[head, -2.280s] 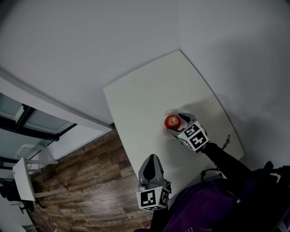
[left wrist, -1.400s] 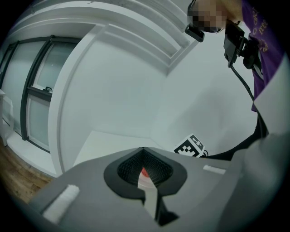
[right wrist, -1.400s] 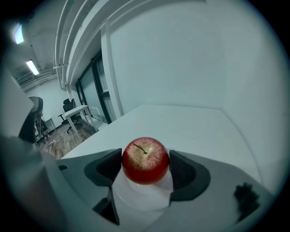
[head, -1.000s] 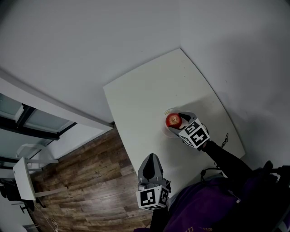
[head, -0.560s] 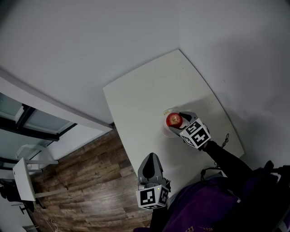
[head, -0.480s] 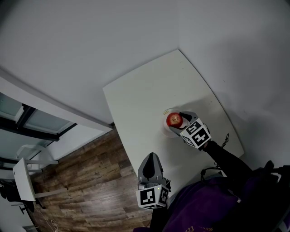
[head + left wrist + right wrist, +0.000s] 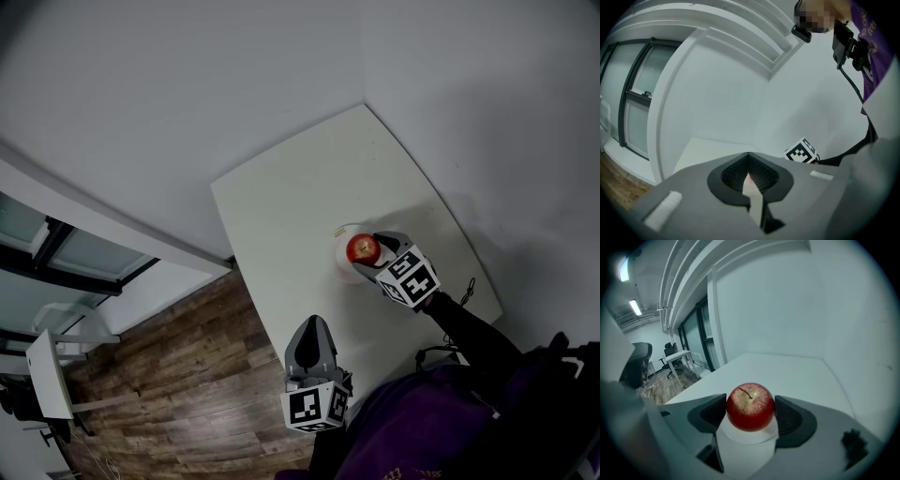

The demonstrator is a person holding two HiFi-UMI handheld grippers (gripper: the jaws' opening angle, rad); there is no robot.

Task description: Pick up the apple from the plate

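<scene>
A red apple (image 7: 362, 248) sits between the jaws of my right gripper (image 7: 368, 246), which is shut on it. In the right gripper view the apple (image 7: 750, 407) fills the gap of that gripper (image 7: 750, 414), both dark pads (image 7: 714, 413) pressing its sides. The small white plate (image 7: 749, 437) lies just beneath it, and in the head view the plate (image 7: 339, 266) shows to the apple's lower left on the white table (image 7: 281, 206). My left gripper (image 7: 313, 326) hangs off the table's near edge, its jaws shut (image 7: 748, 161) on nothing.
The table fits into a corner of white walls. Wood floor (image 7: 169, 375) lies to the left, with a white desk (image 7: 47, 370) beyond. A black cable (image 7: 466, 289) hangs by the table's right edge. My dark sleeve (image 7: 469, 333) trails behind the right gripper.
My right gripper and the apple have shifted slightly up and to the right, so more of the plate shows beside the apple. The left gripper has stayed put.
</scene>
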